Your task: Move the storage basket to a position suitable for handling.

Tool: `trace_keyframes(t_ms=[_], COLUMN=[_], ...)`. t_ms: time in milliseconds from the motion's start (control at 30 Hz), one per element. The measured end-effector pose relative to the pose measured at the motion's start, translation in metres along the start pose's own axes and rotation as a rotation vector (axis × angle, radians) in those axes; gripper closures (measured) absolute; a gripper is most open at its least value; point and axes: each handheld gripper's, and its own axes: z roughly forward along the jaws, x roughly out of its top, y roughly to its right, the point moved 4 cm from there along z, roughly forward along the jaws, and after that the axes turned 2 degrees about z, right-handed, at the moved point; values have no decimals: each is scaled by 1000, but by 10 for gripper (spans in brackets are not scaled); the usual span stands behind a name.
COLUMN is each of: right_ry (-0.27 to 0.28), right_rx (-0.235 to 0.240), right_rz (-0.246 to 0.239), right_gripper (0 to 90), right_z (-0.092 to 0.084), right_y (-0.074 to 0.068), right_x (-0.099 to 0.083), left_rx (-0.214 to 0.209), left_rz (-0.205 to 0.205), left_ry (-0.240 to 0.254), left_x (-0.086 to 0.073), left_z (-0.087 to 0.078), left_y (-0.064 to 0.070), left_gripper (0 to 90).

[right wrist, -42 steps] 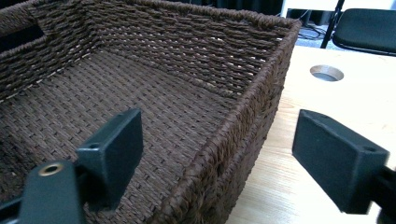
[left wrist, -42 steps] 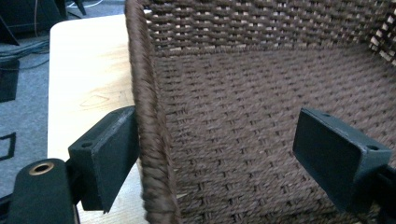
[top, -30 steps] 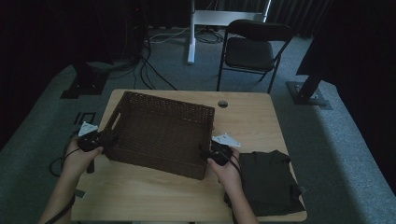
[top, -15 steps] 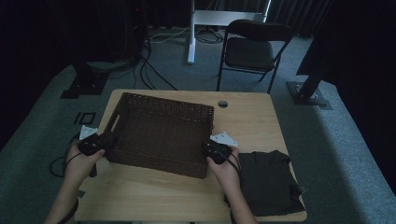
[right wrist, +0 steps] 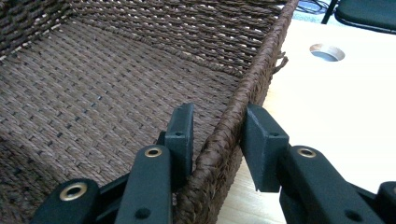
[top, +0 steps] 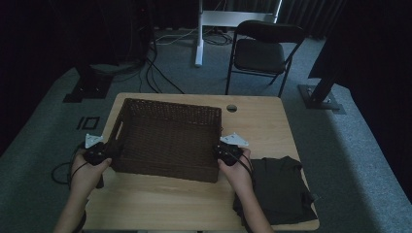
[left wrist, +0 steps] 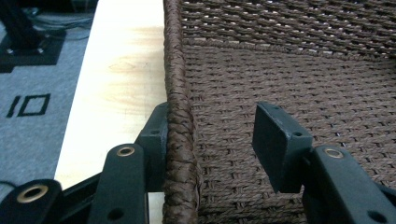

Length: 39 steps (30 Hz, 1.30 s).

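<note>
Wicker basket (top: 167,138) bare inside, right claw (right wrist: 217,135) clamped on its rim, left claw (left wrist: 210,140) apart astride rim.

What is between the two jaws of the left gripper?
In the left gripper view, the basket rim runs between them: one jaw rests against its outside, the other stands apart inside, over the woven floor.
</note>
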Motion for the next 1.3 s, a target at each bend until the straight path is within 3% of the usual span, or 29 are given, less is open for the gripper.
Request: trace_keyframes(t_ms=[233,433,767,1000,1300], right_ry=[11,0,2,1,0], right_rx=[37,29,39,65,60], right_rz=[10,-24,-24,-28,-32], right_gripper=[657,665,664,661,661], right_z=[1,0,-3,5,4], right_y=[4,-1,-9,-9,-8], right_x=[0,0,-3,2,1], left_rx=[4,27,36,43,34], left_rz=[-43,-37,-36,-42,-41], left_ry=[29,13,-3,-7,-5], left_x=[-9,-12,-17,-17,-18], left_z=[-9,-16,-25,-25,-26], left_y=[3,2,-1,-5,-2], left_gripper=[519,520,521,518,518])
